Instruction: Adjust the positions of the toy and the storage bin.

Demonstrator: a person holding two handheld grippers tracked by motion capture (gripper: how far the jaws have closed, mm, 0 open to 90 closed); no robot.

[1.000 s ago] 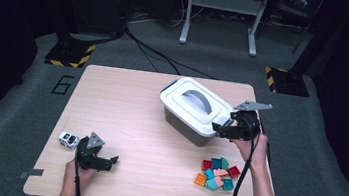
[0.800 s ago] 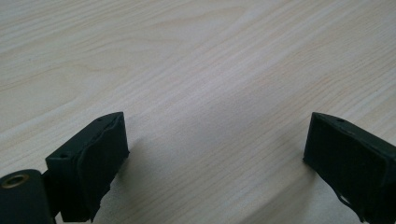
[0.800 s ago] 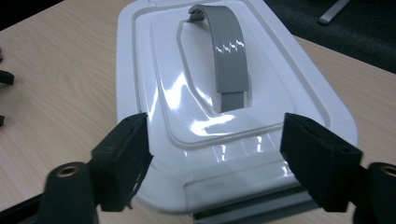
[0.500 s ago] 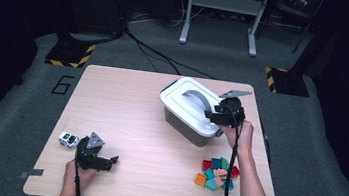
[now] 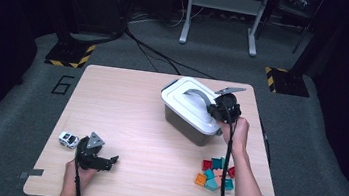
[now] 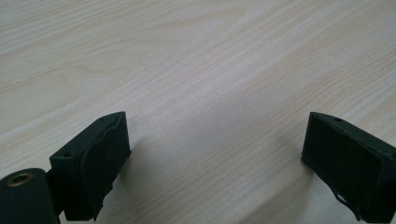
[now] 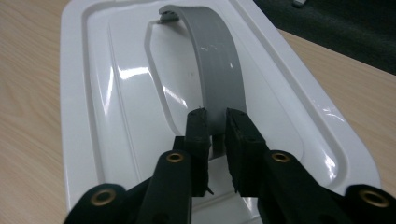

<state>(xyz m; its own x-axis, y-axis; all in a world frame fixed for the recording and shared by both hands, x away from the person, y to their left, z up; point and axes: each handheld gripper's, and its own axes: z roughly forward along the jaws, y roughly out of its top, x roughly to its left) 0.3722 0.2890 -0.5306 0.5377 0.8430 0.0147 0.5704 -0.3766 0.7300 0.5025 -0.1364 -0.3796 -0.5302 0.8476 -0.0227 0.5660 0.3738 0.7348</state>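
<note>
On the table [image 5: 129, 117], right of centre, sits a box [image 5: 190, 125] with a white lid [image 5: 182, 104] and a grey handle [image 5: 198, 95] arching up off the lid. Right gripper [image 5: 217, 108] is over the box's right end, jaws clamped on the near end of the handle [image 7: 217, 74]; right gripper view shows both pads squeezing the grey strap from either side, lid [image 7: 116, 93] lying flat under it. Jaws have just been closing, handle between them. Right hand [image 5: 235, 131] is behind the gripper, cable trailing down along the forearm.

Left gripper [image 5: 99, 161] rests low at the table's front left, held by the left hand [image 5: 76, 172], grey plate on top. Jaws stand wide apart, nothing between them; left gripper view has bare wood [image 6: 210, 93] between the pads.

Toy car [image 5: 68, 139], white, sits just left of the left gripper, not touching it. Blocks [image 5: 214, 173], teal, red and orange, lie in a small cluster near the front right, well apart from the box, beside the right forearm.
</note>
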